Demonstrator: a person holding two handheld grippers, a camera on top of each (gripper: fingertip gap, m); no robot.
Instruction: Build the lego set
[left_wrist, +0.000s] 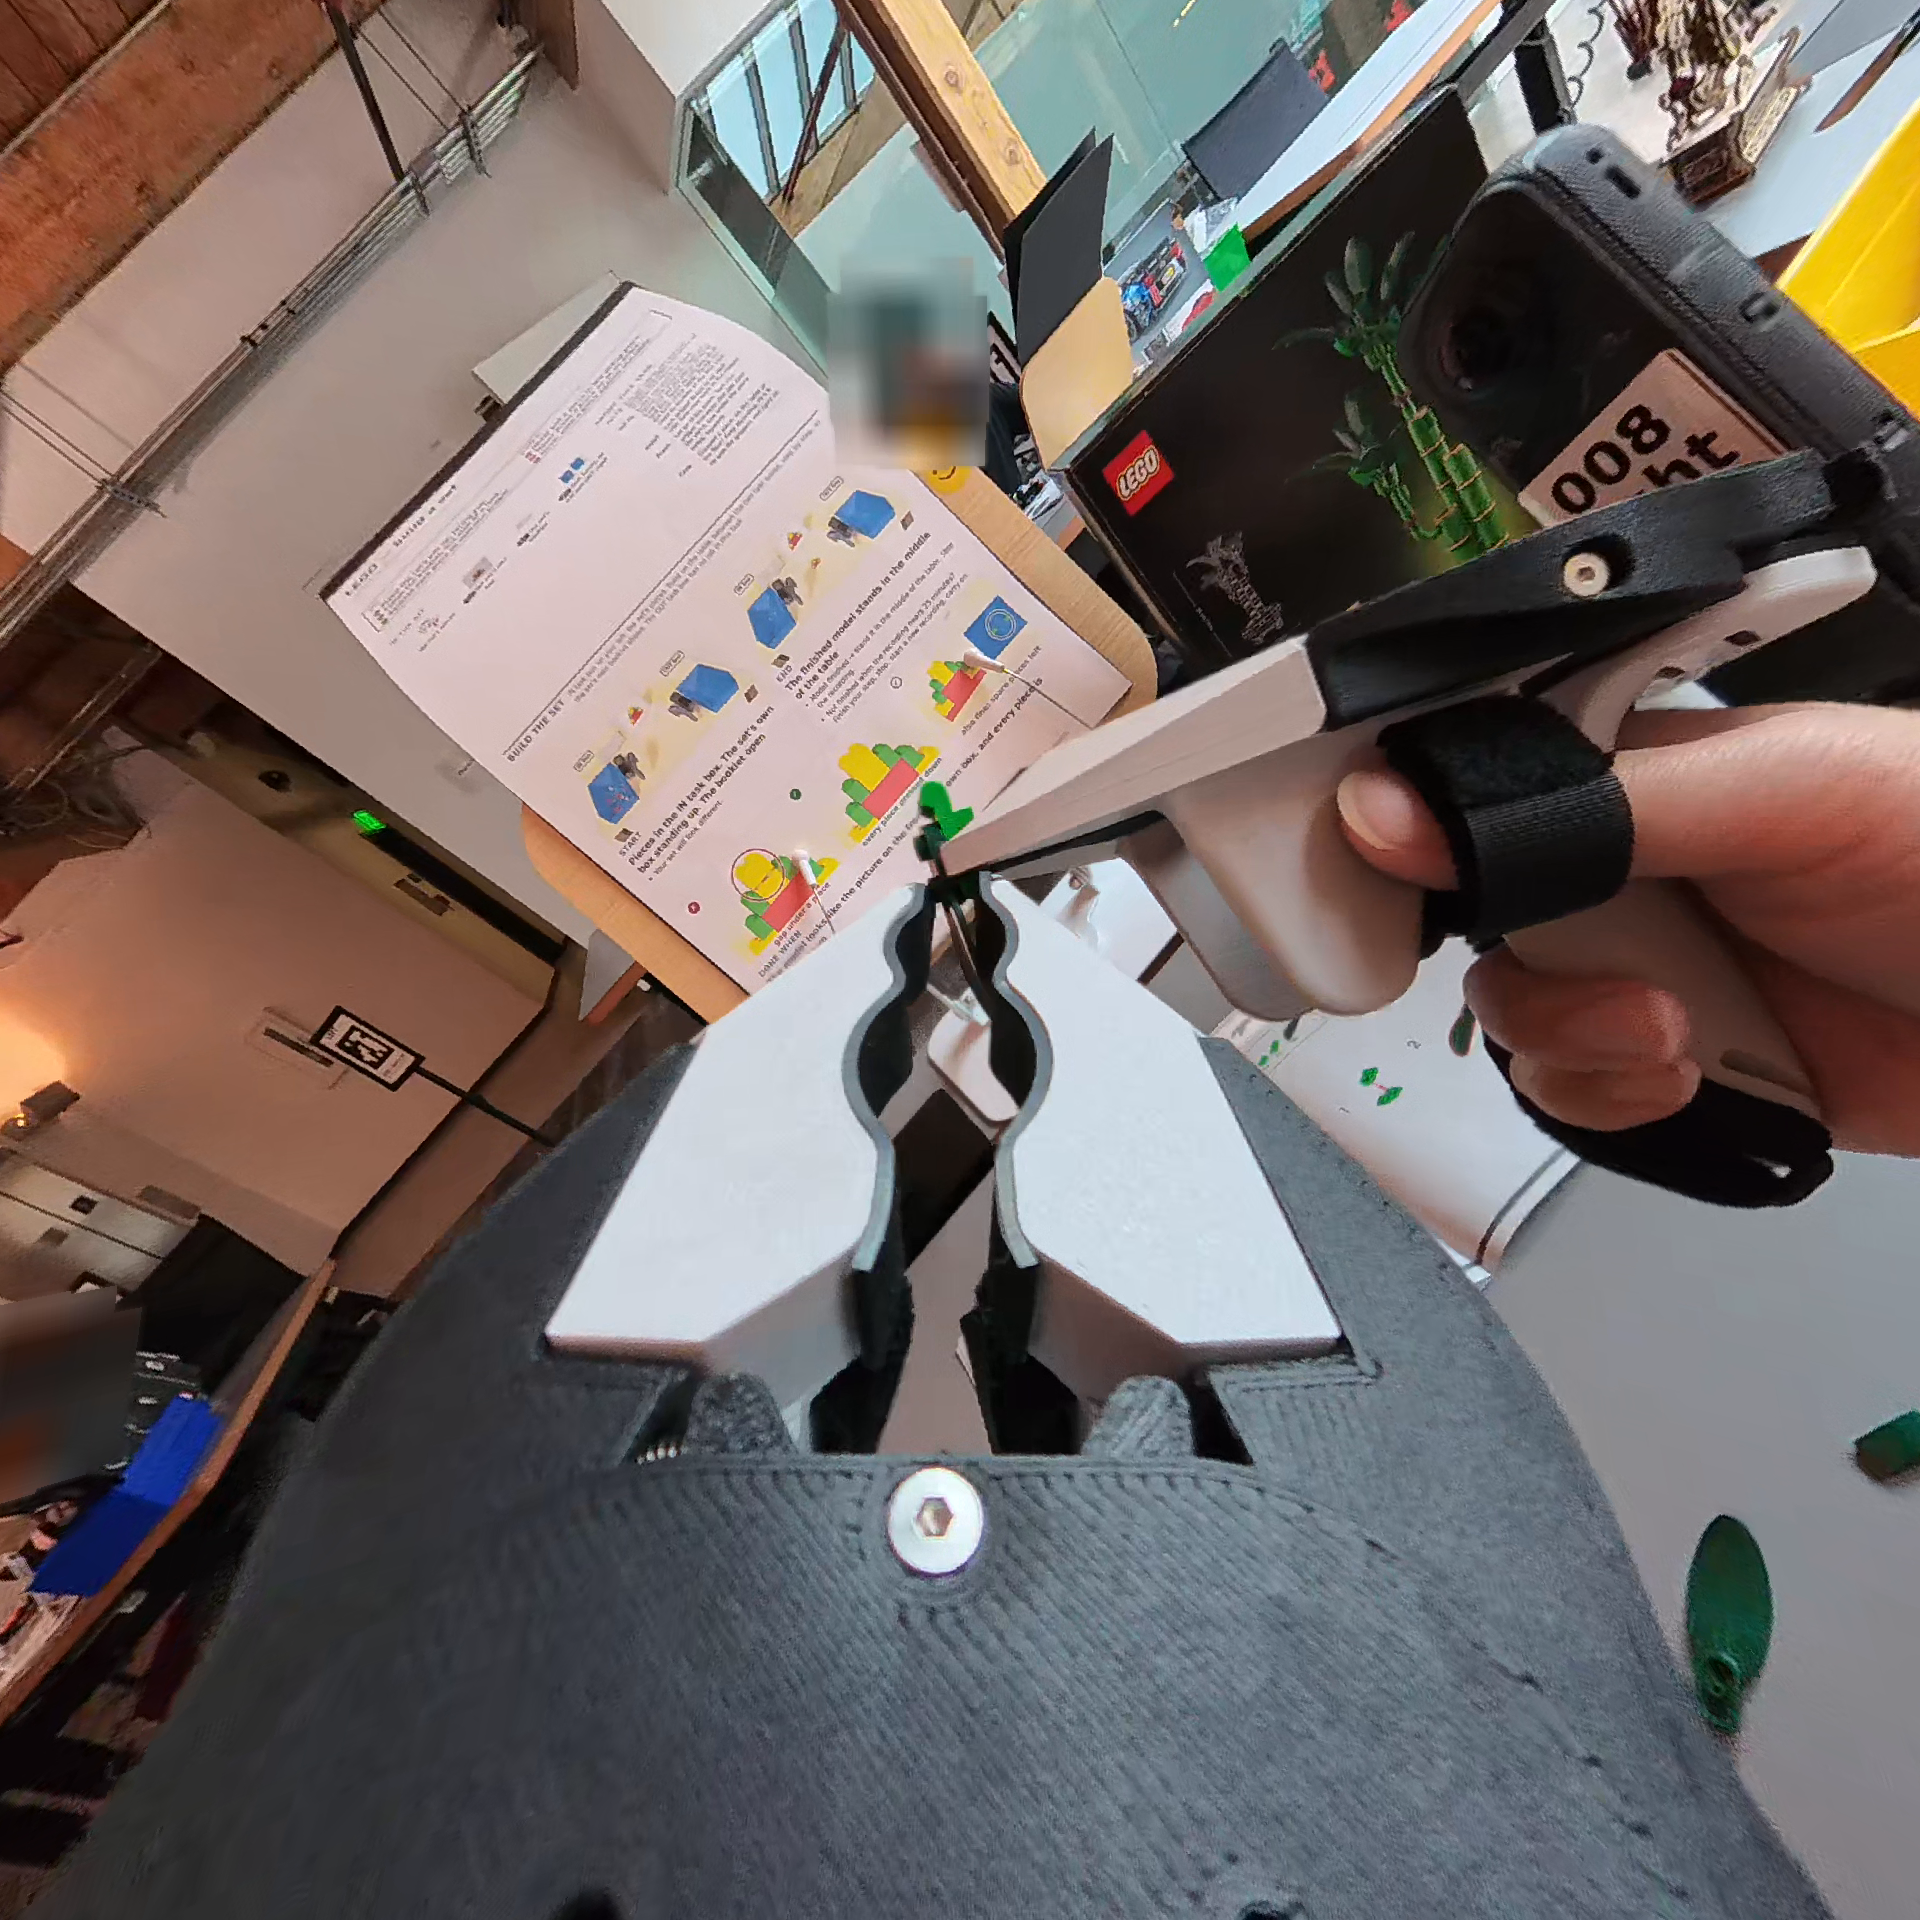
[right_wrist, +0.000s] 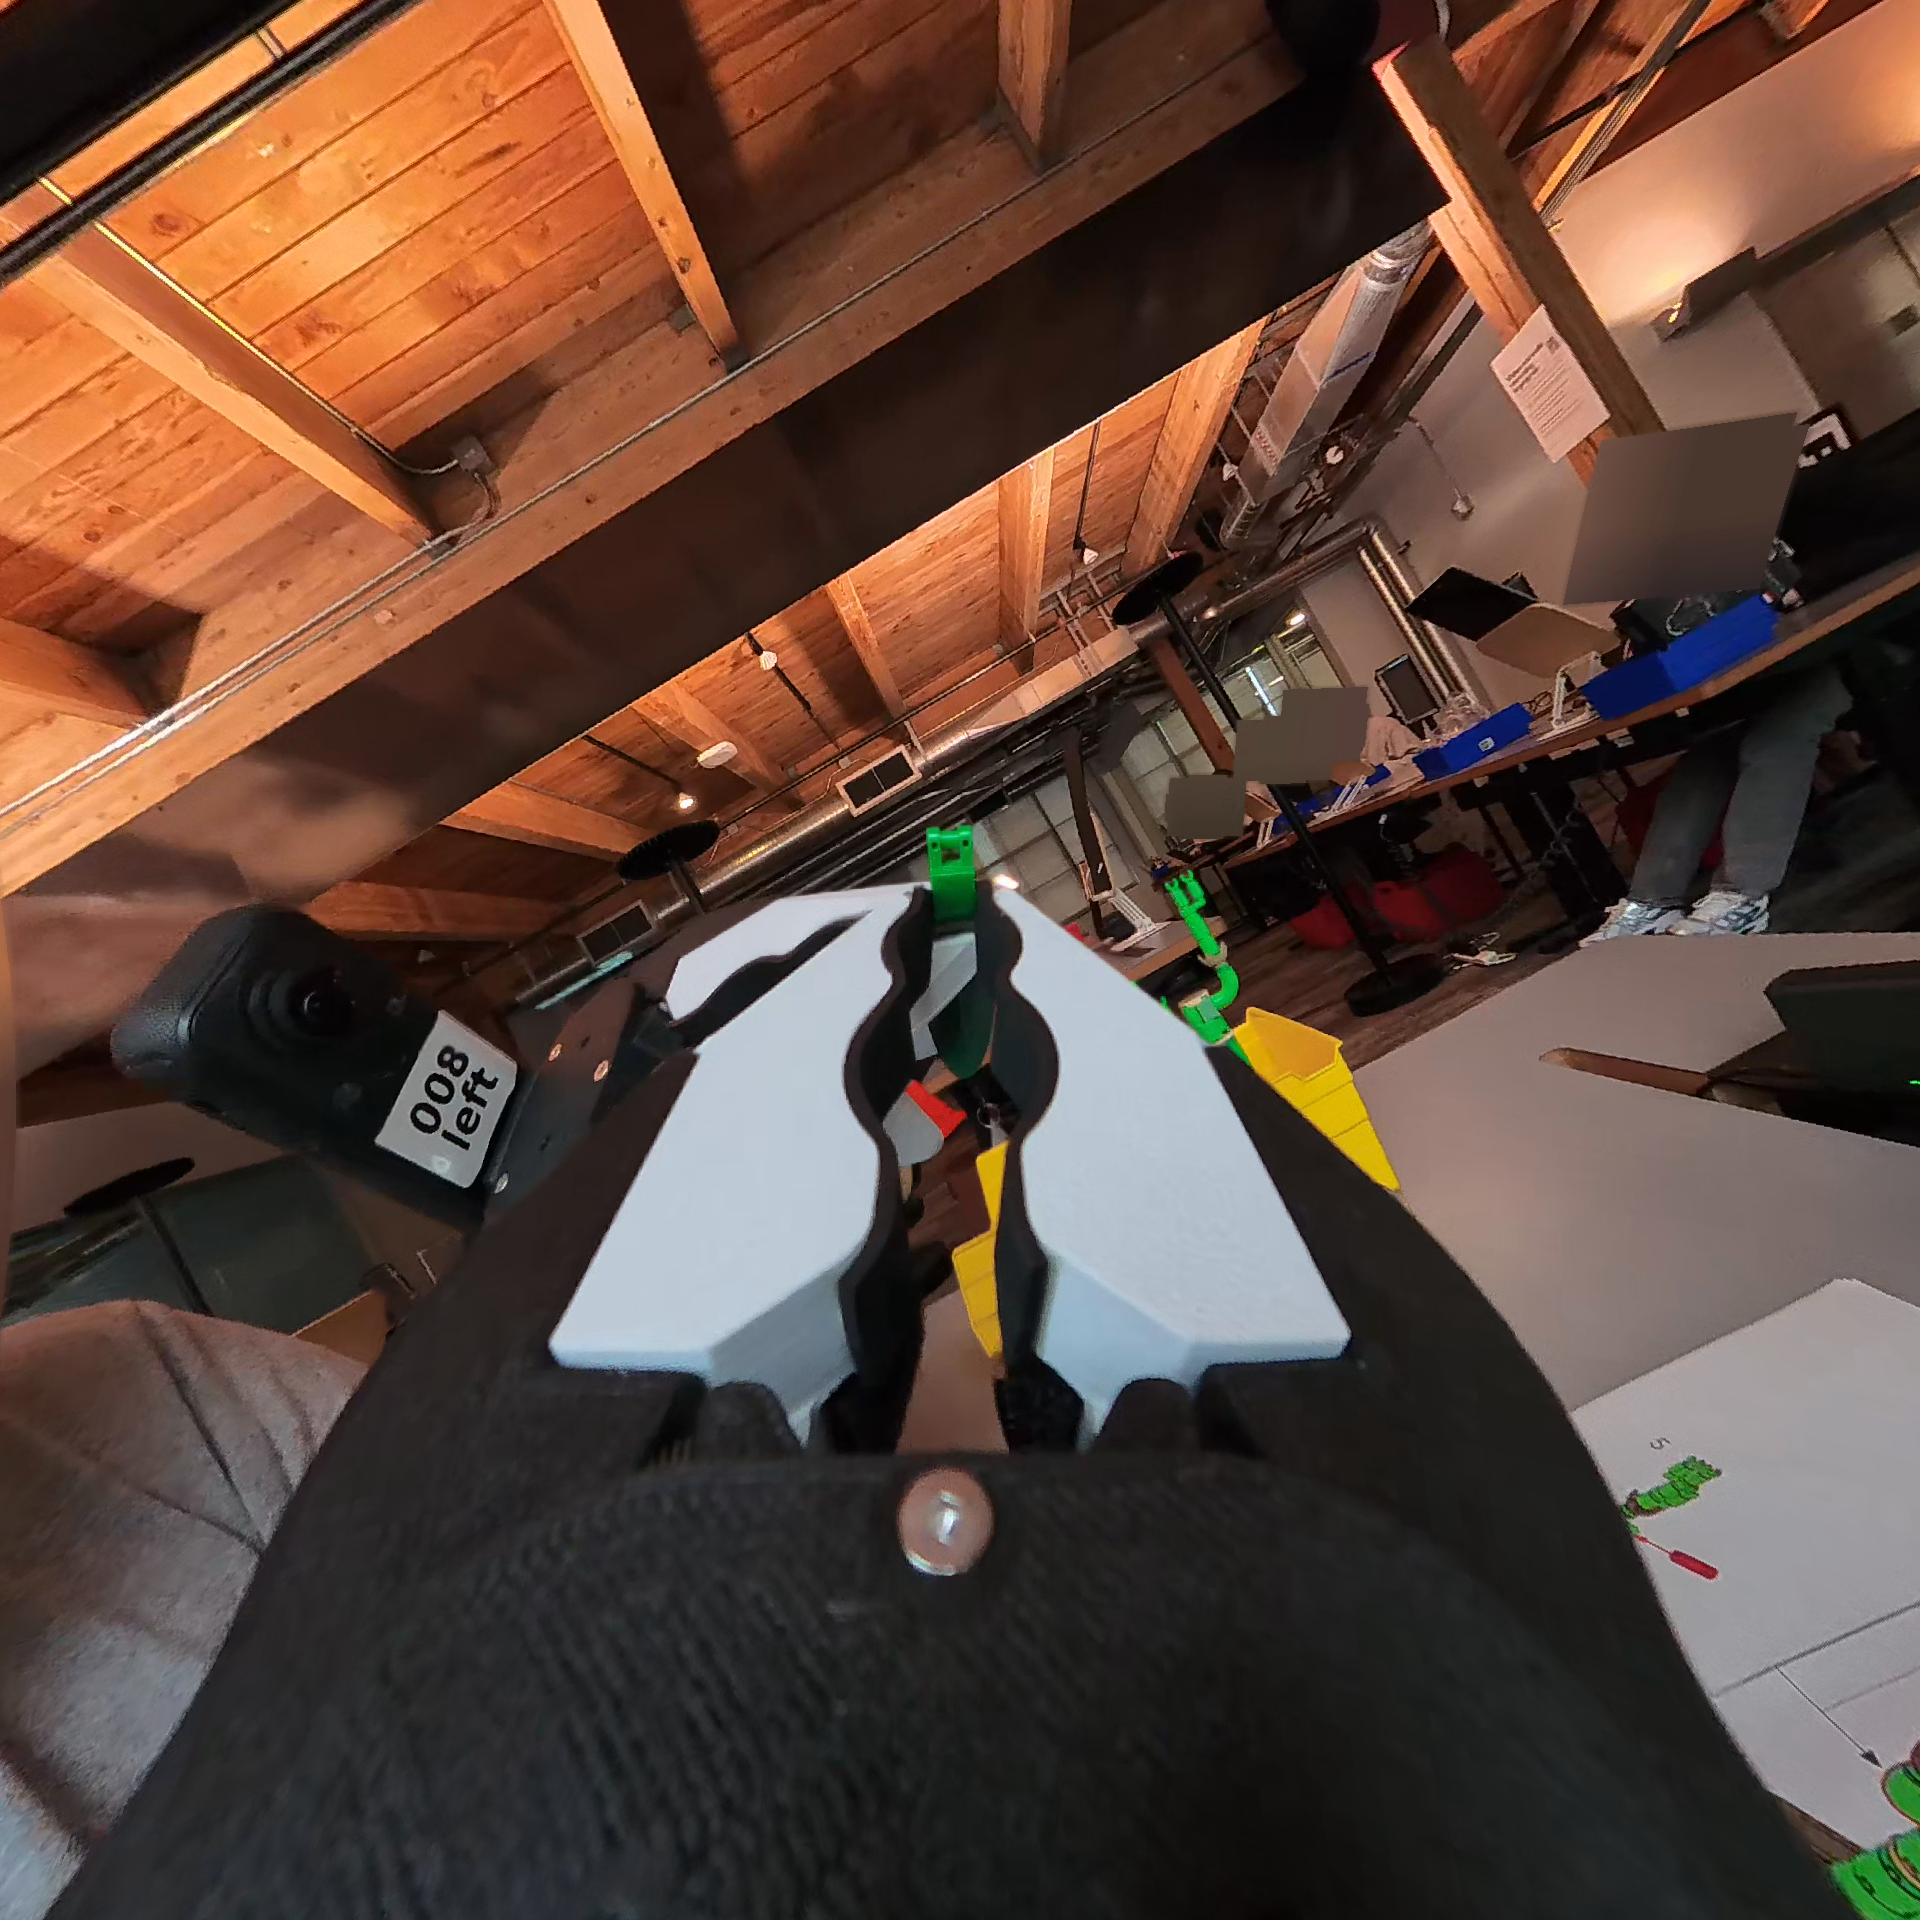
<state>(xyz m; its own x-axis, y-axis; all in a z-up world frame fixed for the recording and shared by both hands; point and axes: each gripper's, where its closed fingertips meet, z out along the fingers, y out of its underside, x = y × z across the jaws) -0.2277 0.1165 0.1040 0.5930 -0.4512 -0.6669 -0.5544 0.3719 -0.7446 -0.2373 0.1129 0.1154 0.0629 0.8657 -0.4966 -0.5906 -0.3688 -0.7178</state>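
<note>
Both grippers are raised off the table and meet tip to tip. My right gripper (right_wrist: 951, 914) is shut on a small bright green piece (right_wrist: 951, 868) that sticks out past its tips. In the left wrist view it comes in from the right (left_wrist: 940, 857), held by a hand, with the green piece (left_wrist: 940, 805) at its tip. My left gripper (left_wrist: 951, 899) is shut on a thin dark green stem piece (left_wrist: 961, 961), right under the bright green piece. That stem also shows through the right gripper's jaw gap (right_wrist: 971, 1029). I cannot tell whether the two pieces touch.
A printed instruction sheet (left_wrist: 727, 644) stands on a clipboard behind, beside a black set box (left_wrist: 1299, 488). Loose dark green leaf pieces (left_wrist: 1725, 1621) lie on the grey table. An open booklet (right_wrist: 1766, 1538), a yellow bin (right_wrist: 1314, 1091) and a partly built green stalk (right_wrist: 1205, 956) are near.
</note>
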